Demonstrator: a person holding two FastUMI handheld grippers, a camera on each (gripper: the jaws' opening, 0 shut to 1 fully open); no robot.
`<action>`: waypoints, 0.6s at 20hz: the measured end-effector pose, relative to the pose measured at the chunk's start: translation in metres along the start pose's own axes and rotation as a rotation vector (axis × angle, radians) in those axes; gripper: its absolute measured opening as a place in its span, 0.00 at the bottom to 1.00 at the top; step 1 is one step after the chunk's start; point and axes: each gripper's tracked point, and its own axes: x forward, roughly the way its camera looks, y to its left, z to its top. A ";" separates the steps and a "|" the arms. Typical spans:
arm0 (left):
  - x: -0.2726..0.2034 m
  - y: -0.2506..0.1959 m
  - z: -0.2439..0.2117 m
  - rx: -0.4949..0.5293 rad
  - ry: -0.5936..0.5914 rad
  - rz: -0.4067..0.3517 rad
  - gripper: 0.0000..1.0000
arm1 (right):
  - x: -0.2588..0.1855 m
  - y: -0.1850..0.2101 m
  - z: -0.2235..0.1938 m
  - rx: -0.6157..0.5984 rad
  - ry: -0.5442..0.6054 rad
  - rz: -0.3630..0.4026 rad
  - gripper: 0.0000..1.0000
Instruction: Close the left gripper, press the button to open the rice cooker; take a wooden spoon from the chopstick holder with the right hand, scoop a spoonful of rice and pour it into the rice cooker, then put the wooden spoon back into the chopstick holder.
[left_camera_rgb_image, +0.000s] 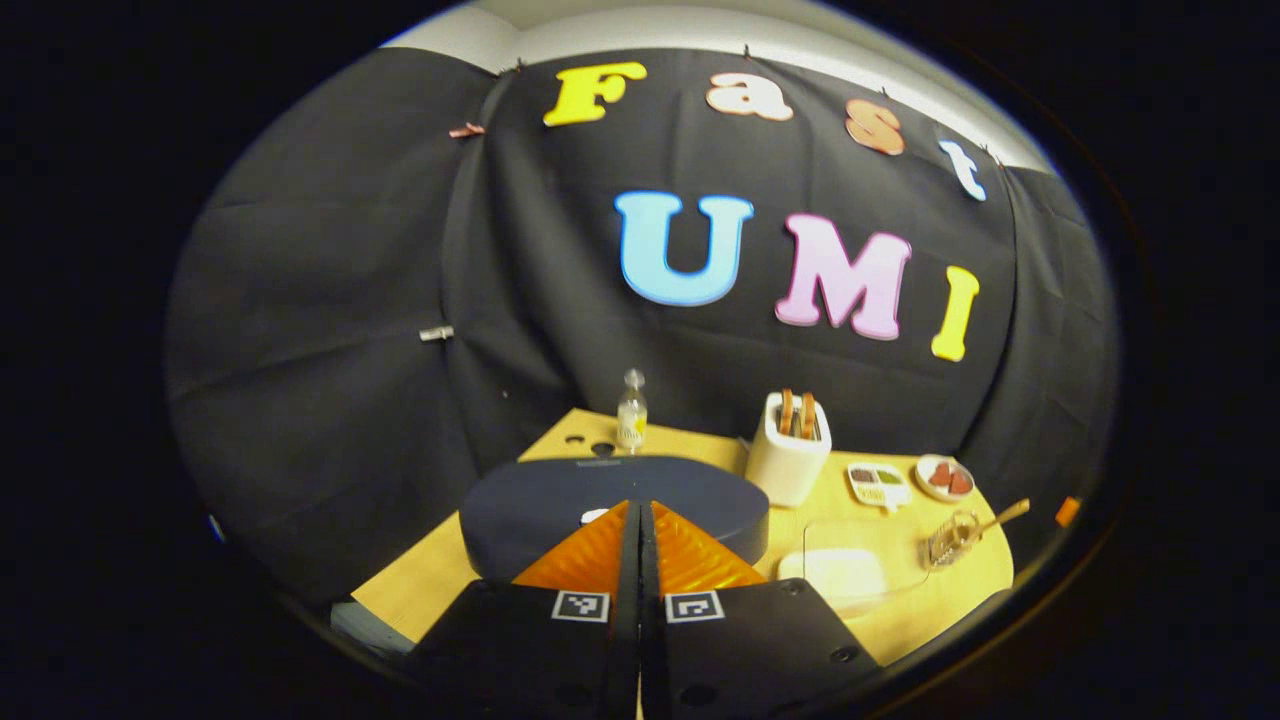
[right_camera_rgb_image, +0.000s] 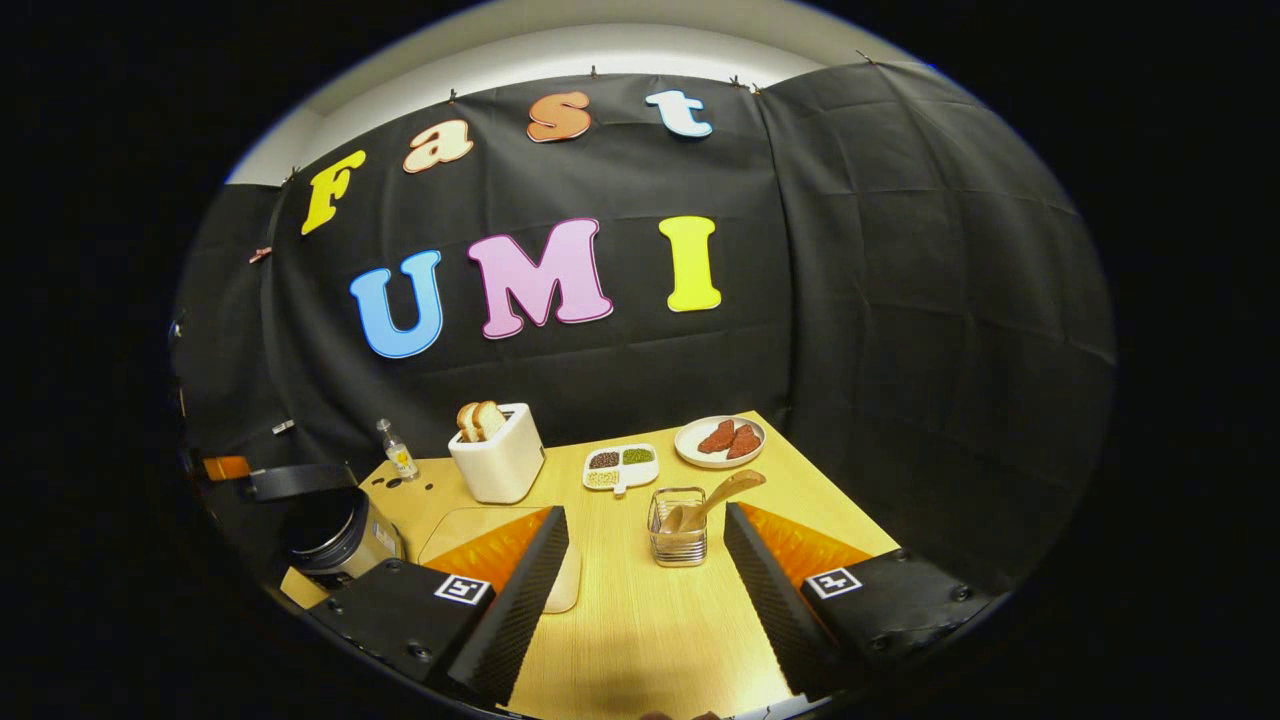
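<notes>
Rice cooker (left_camera_rgb_image: 610, 510) sits on the wooden bench (left_camera_rgb_image: 420, 580), lid down in the left gripper view, directly ahead of the left gripper (left_camera_rgb_image: 640, 520). The jaws of that gripper are pressed together with nothing between them, their tips just above the lid near a small pale button (left_camera_rgb_image: 593, 516). Behind the cooker stands a small clear bottle (left_camera_rgb_image: 631, 412); to its right stands a white toaster (left_camera_rgb_image: 787, 450) with two slices of bread in its slots.

In the right gripper view the rice cooker (right_camera_rgb_image: 335, 530) appears at the far left of the bench (right_camera_rgb_image: 640, 620). The right gripper (right_camera_rgb_image: 640, 545) hangs over the bench with its jaws spread wide and holding nothing. The chopstick holder (right_camera_rgb_image: 679, 528), a wire basket, stands upright between the two jaws and farther off than their tips, touching neither. The wooden spoon (right_camera_rgb_image: 715, 497) rests in it, handle leaning up to the right. Left of the holder lies a clear lidded container of rice (right_camera_rgb_image: 470, 535), partly hidden by the left jaw. Beyond the holder are a divided dish (right_camera_rgb_image: 621, 466) of grains and a plate (right_camera_rgb_image: 719, 442) bearing red slices.
</notes>
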 end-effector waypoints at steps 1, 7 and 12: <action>-0.010 -0.008 0.014 -0.017 -0.033 -0.001 0.07 | 0.008 -0.003 0.000 0.005 0.003 0.002 0.98; -0.026 -0.042 0.003 -0.030 -0.052 -0.011 0.45 | 0.052 -0.032 -0.007 0.055 0.026 -0.004 0.99; -0.045 -0.061 -0.022 0.004 -0.008 0.060 0.95 | 0.090 -0.063 -0.033 0.132 0.101 -0.031 0.98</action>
